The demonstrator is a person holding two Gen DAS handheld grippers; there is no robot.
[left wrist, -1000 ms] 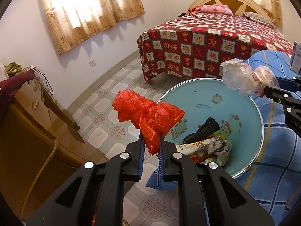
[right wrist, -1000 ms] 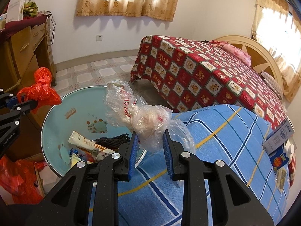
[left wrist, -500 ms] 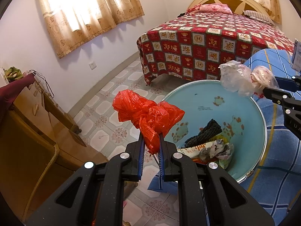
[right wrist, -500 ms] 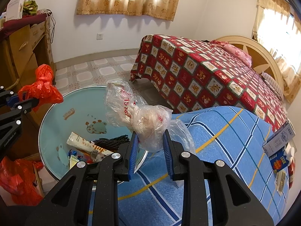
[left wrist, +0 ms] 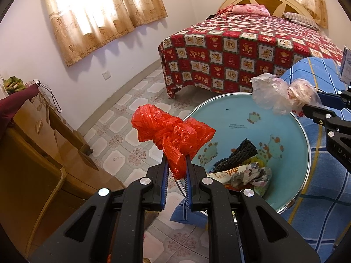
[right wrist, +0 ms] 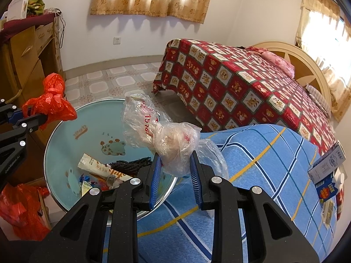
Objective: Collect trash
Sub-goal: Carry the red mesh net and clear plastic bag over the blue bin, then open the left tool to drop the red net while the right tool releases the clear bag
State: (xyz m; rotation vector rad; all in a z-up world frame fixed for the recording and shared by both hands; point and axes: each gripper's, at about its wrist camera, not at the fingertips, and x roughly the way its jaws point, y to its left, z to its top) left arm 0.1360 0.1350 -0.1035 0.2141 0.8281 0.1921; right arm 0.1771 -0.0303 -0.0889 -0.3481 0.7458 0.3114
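Risk first: both loads are thin crumpled plastic, pinched only at a lower fold, so either could slide out or drift sideways on release and miss the basin. Left gripper [left wrist: 176, 169] is clamped on the red bag [left wrist: 173, 134], which hangs over the tiled floor [left wrist: 122, 135] just outside the left rim of the basin [left wrist: 232, 109]; dropped from there it likely lands on the tiles, so it needs carrying inward past the rim. Right gripper [right wrist: 175, 166] is closed on the clear bag [right wrist: 162, 135], held above the basin's right rim where it meets the blue cover [right wrist: 263, 153]; a loose tail of plastic trails over that cover and could catch or fall outside. Basin already holds a dark knitted piece [left wrist: 237, 153] and wrappers [left wrist: 250, 174] at its near side; far side is bare, so room exists there. Wooden cabinet [left wrist: 43, 144] crowds the left hand's outer side. Space between the two grippers is open above the basin; the bed [left wrist: 252, 48] stands well apart.
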